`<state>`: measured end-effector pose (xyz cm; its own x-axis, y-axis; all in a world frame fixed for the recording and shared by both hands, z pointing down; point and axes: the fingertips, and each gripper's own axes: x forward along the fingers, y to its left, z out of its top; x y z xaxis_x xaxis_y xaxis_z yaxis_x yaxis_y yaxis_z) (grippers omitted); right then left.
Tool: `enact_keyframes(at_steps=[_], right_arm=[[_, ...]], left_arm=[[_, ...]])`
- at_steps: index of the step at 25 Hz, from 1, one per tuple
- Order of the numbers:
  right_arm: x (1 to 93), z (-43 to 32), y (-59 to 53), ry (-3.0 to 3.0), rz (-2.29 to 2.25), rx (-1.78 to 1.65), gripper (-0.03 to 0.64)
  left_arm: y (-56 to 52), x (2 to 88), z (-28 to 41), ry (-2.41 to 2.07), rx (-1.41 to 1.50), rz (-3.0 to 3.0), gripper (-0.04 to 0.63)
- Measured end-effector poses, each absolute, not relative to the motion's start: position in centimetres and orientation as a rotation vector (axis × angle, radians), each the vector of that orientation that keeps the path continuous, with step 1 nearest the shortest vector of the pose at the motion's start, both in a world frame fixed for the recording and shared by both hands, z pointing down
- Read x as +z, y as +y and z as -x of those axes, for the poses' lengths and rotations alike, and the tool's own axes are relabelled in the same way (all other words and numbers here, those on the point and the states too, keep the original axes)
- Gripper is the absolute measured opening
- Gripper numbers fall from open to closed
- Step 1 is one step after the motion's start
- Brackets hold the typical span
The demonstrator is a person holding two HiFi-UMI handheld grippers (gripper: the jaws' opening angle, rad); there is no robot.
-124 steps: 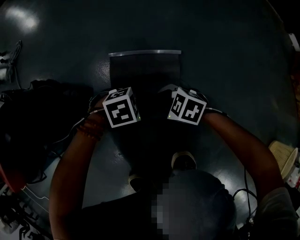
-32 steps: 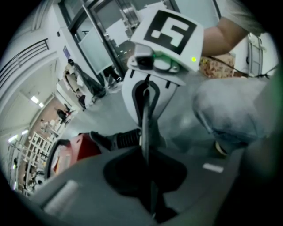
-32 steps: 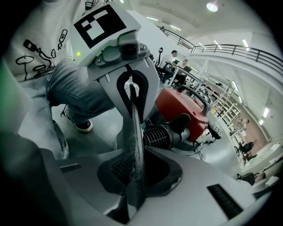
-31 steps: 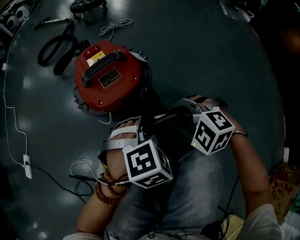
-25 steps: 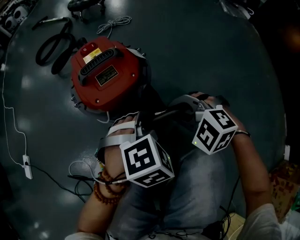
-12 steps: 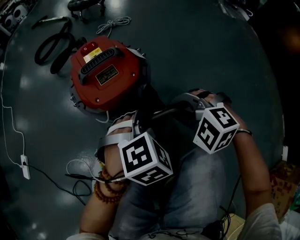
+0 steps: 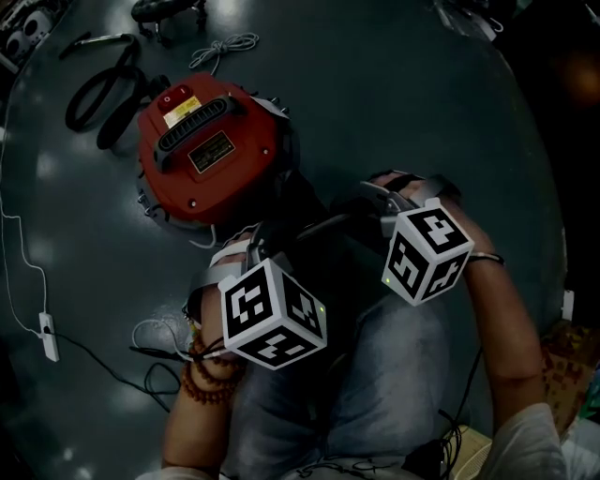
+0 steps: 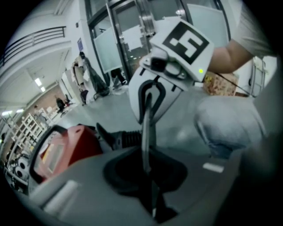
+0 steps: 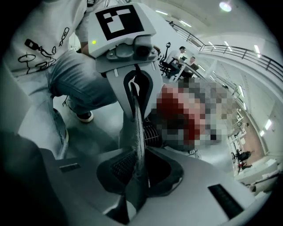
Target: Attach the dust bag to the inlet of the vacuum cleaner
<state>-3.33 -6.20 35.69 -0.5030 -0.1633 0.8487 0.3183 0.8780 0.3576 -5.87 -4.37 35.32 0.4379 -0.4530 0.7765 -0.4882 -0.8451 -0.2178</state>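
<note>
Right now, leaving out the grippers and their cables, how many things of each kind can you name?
Red vacuum cleaner: 1
Dust bag: 1
Black hose: 1
Coiled white cord: 1
Total: 4
One dark object at the top edge is too unclear to name.

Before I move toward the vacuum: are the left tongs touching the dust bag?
Touching. The left gripper view shows the left tongs closed on the thin edge of the dust bag, with no gap visible at the pinch.
</note>
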Motion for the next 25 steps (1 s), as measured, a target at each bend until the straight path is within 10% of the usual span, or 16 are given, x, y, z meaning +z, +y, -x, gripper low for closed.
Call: enact_keyframes(at_steps=[25], right_arm=[[35.8, 2.6, -7.4, -2.116, 0.123, -0.472, 0.041]], left_arm=[[-6.0, 34.6, 5.2, -0.864, 1.512, -2.638, 0.038]])
